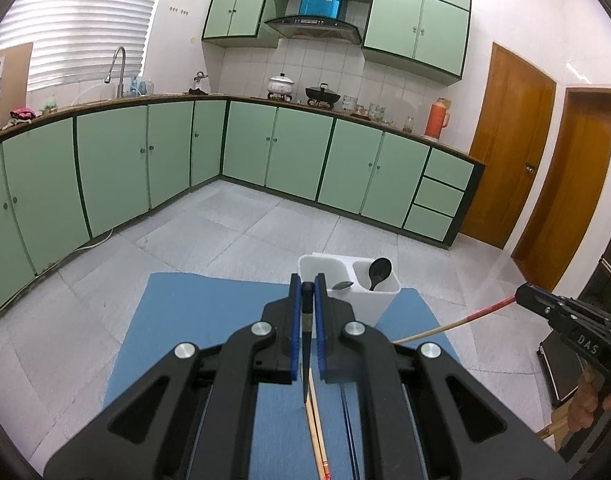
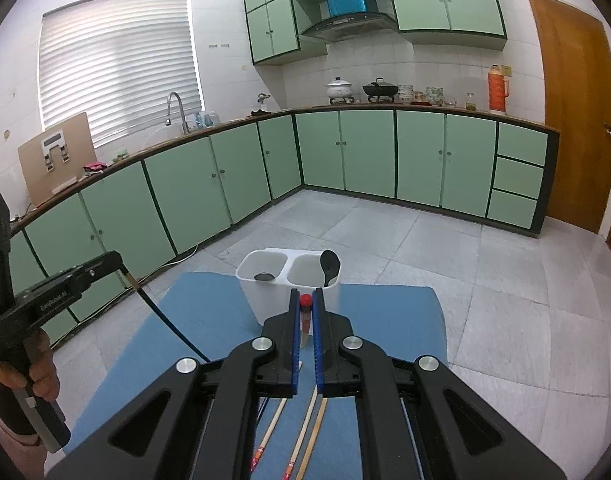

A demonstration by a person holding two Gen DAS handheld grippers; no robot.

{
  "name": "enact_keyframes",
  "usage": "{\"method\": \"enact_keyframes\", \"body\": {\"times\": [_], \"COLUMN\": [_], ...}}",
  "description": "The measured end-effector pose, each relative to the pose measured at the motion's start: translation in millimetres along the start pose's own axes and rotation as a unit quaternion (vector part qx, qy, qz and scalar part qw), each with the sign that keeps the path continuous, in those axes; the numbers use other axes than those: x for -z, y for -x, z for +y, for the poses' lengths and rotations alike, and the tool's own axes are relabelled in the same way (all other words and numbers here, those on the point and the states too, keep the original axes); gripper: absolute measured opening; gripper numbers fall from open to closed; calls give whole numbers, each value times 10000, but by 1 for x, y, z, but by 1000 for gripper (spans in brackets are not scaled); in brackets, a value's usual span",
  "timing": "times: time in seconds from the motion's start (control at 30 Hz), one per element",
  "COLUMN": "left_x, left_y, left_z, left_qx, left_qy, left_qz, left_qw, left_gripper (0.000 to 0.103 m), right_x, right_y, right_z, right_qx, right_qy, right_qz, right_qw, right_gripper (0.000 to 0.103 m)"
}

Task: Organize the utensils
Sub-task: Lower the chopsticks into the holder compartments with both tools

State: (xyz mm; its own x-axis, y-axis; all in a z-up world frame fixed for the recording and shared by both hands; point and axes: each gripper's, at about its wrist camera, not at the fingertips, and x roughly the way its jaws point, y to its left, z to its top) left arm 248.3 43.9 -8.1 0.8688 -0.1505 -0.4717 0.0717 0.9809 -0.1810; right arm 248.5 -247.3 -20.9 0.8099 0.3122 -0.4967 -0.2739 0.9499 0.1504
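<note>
My left gripper (image 1: 307, 282) is shut on a black chopstick (image 1: 306, 344) that hangs down between its blue pads. It hovers above the blue mat (image 1: 193, 320), just short of the white two-compartment holder (image 1: 381, 300). In the holder, a black spoon (image 1: 379, 272) stands in the right compartment and a metal spoon (image 1: 342, 285) lies in the left. My right gripper (image 2: 305, 296) is shut on a red-tipped wooden chopstick (image 2: 304, 312), close in front of the holder (image 2: 265, 300). Each gripper also shows in the other's view: the right gripper (image 1: 519, 295) and the left gripper (image 2: 120, 259).
Several loose chopsticks (image 2: 305, 432) lie on the mat (image 2: 209, 320) under the grippers. Green kitchen cabinets (image 1: 105, 168) ring the tiled floor (image 1: 241, 220). Wooden doors (image 1: 509, 148) stand at the right. A person's hand (image 2: 41, 376) holds the left gripper's handle.
</note>
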Motion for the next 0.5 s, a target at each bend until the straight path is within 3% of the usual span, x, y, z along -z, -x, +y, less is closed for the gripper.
{"method": "enact_keyframes", "body": {"times": [0.5], "left_x": [-47], "left_y": [18], "left_z": [-16], "left_qx": [147], "left_qy": [-97], "left_qz": [-562], "left_qw": [9983], "left_gripper": [5], "right_x": [-43], "right_y": [16], "right_z": [4], "right_qx": [-98], "right_qy": [191], "right_qz": [-427], "right_qw": [9989], "right_gripper": [6]}}
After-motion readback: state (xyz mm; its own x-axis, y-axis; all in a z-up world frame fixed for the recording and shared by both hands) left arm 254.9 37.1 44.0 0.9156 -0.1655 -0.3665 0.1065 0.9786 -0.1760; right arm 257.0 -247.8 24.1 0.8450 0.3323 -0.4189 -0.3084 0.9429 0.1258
